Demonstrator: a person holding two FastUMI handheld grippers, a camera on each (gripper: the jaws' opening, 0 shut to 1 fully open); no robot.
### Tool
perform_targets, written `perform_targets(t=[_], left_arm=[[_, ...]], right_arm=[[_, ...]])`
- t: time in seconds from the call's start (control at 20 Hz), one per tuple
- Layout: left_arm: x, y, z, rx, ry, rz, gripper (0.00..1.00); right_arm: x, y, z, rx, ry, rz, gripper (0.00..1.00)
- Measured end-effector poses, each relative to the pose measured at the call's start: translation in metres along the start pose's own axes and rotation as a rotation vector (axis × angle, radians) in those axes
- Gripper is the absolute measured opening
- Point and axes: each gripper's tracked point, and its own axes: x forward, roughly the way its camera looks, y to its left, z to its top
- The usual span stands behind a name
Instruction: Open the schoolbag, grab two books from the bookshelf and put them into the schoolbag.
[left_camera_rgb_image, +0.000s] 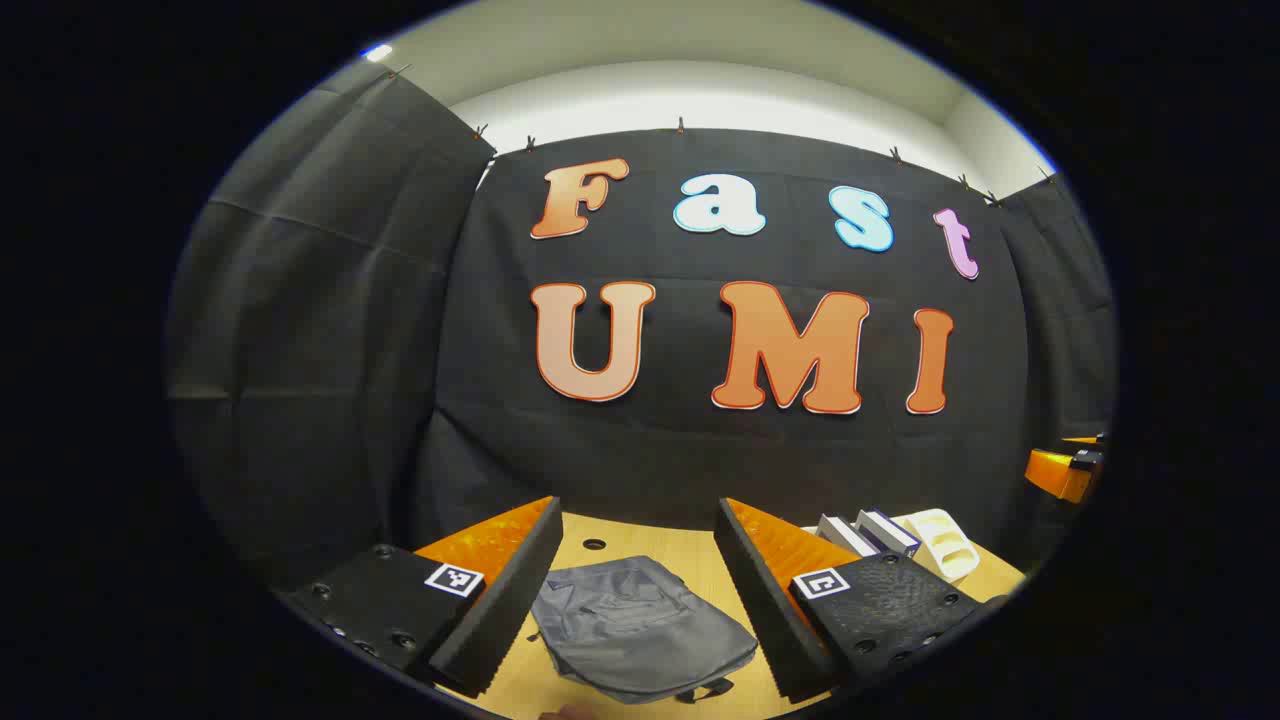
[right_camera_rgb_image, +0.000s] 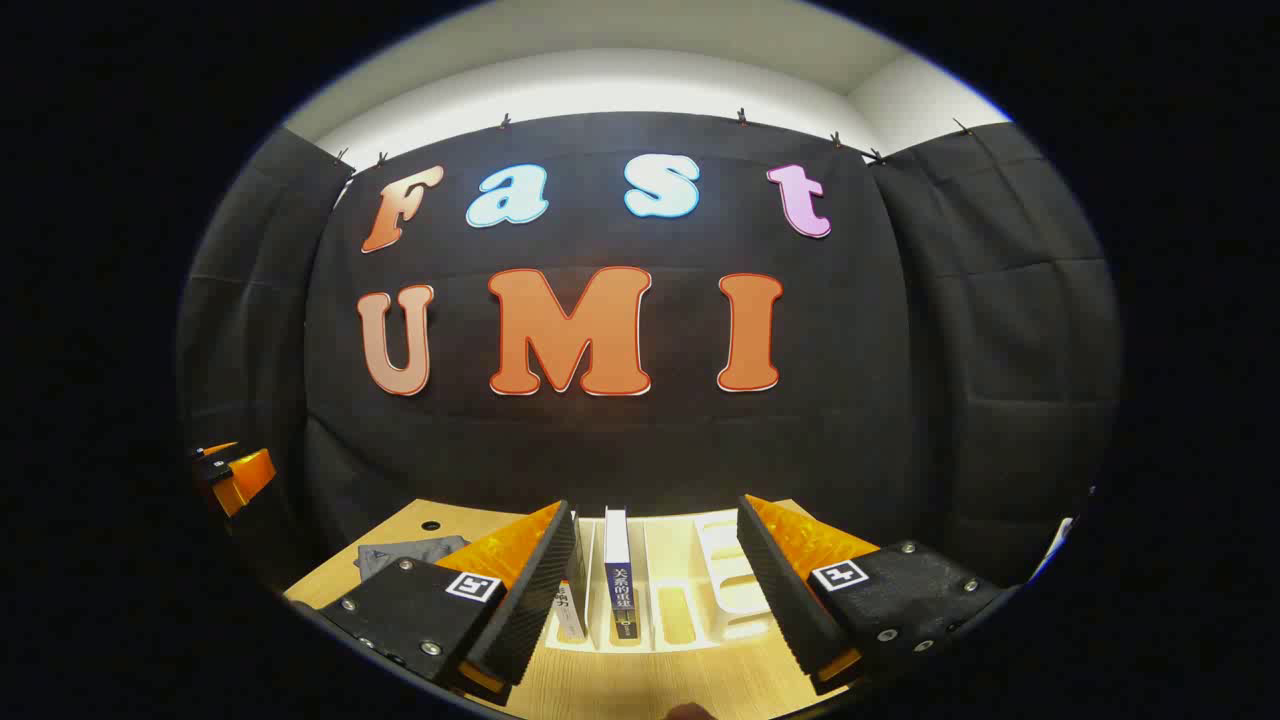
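Observation:
A grey schoolbag (left_camera_rgb_image: 640, 625) lies flat and closed on the wooden table (left_camera_rgb_image: 690, 555), straight ahead of my left gripper (left_camera_rgb_image: 638, 600), which hangs open above it with nothing between its fingers. Farther right stands a cream bookshelf (left_camera_rgb_image: 940, 540) with two books (left_camera_rgb_image: 865, 532) leaning in it. In the right gripper view, that bookshelf (right_camera_rgb_image: 725, 580) sits directly in front of my open right gripper (right_camera_rgb_image: 655, 590). A dark blue book (right_camera_rgb_image: 618, 575) stands upright in one slot, and a second book (right_camera_rgb_image: 570, 600) stands left of it, partly hidden by the left finger. A corner of the schoolbag (right_camera_rgb_image: 405, 555) shows at the left.
The other gripper's orange body shows at the right edge (left_camera_rgb_image: 1065, 470) of the left gripper view and at the left edge (right_camera_rgb_image: 232, 475) of the right gripper view. Black cloth walls close in the table at the back and sides. Small round holes (left_camera_rgb_image: 594, 544) mark the tabletop.

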Motion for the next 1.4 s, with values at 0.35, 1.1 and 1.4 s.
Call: perform_targets(t=[0.35,1.1,1.4], left_arm=[[0.007,-0.008,0.004,0.018,-0.005,-0.034,0.96],[0.019,-0.001,0.003,0.029,-0.005,-0.033,0.96],[0.023,0.002,-0.018,0.1,0.043,-0.033,0.96]], right_arm=[[-0.001,-0.008,-0.002,-0.005,0.003,-0.026,0.97],[-0.002,-0.012,-0.003,0.015,0.012,-0.034,0.97],[-0.004,-0.017,-0.014,0.0,0.037,-0.046,0.97]])
